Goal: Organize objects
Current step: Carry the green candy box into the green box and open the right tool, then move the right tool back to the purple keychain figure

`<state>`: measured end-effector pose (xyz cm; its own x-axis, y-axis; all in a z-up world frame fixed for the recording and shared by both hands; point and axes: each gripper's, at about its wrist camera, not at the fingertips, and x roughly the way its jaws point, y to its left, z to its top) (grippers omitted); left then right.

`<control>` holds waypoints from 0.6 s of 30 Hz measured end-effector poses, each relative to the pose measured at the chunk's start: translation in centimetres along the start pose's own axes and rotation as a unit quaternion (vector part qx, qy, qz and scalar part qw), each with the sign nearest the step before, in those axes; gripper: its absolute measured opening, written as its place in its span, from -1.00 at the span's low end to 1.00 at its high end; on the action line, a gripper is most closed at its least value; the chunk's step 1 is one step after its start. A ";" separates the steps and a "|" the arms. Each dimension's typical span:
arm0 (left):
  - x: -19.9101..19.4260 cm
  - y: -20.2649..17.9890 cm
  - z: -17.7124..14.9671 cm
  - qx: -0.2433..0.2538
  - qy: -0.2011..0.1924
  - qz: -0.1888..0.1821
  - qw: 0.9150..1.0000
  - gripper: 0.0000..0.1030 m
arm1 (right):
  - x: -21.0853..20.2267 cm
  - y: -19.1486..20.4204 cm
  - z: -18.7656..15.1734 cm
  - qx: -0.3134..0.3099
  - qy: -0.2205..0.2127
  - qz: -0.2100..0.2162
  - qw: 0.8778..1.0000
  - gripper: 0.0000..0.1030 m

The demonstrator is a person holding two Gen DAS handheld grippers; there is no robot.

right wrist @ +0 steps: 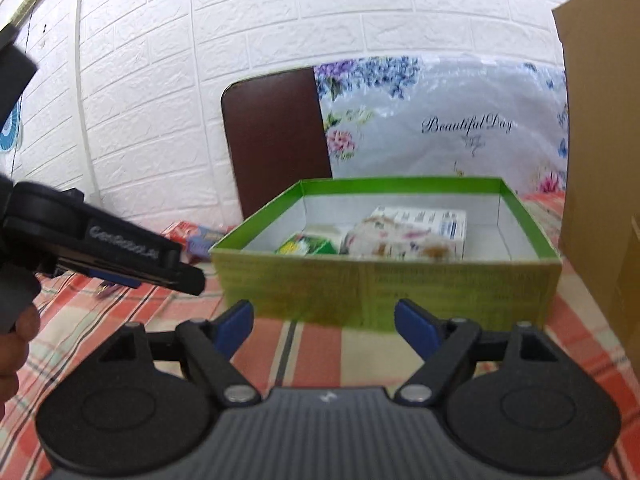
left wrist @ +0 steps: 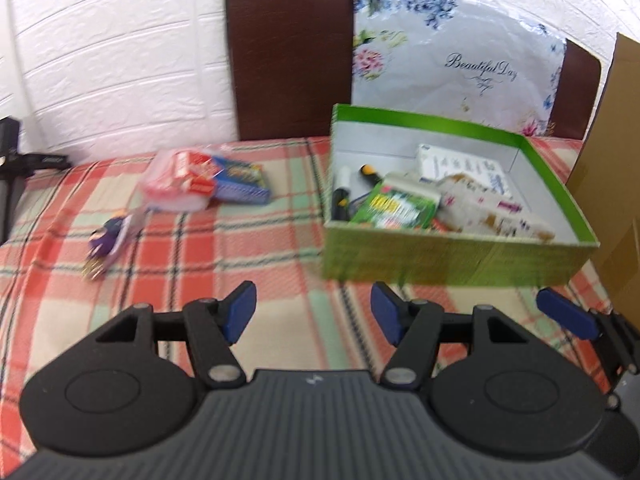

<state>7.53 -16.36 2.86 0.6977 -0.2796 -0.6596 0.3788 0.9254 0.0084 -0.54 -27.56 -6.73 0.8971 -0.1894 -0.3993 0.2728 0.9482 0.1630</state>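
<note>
The plaid tablecloth (left wrist: 240, 248) fills the lower half of both views. The green box (left wrist: 452, 256) sits right of centre in the left wrist view, holding a green packet (left wrist: 396, 208), a floral pouch (left wrist: 488, 208), a white carton (left wrist: 460, 166) and a black marker (left wrist: 342, 196). Left of centre lie a red-and-white packet (left wrist: 180, 184), a blue packet (left wrist: 244, 184) and a purple trinket (left wrist: 108, 240). The left gripper (left wrist: 314, 316) hovers level and low, fingers spread, empty. The right gripper (right wrist: 324, 326) faces the box wall, likewise released and empty.
</note>
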 end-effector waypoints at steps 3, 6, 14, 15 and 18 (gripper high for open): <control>-1.0 0.7 -1.0 0.001 -0.002 0.011 1.000 0.27 | -1.0 0.8 -0.4 -0.004 0.003 0.005 1.000 0.57; -1.9 1.3 -1.7 0.001 -0.007 0.017 1.000 0.27 | -1.8 1.5 -0.3 -0.007 0.000 0.008 1.000 0.57; -3.9 2.4 -3.0 0.008 -0.031 0.027 0.999 0.27 | -3.6 3.1 -0.1 -0.017 -0.003 0.016 1.000 0.57; -4.0 2.5 -3.2 0.009 -0.033 0.028 0.999 0.27 | -3.8 3.3 -0.2 -0.019 -0.003 0.016 1.000 0.57; -4.4 2.9 -3.5 0.010 -0.038 0.027 0.999 0.27 | -4.2 3.8 -0.1 -0.024 -0.004 0.013 1.000 0.57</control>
<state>3.42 -11.57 3.11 0.7611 -0.2492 -0.5989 0.3510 0.9346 0.0572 -3.29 -23.11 -4.52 0.9064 -0.1655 -0.3886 0.2321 0.9639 0.1308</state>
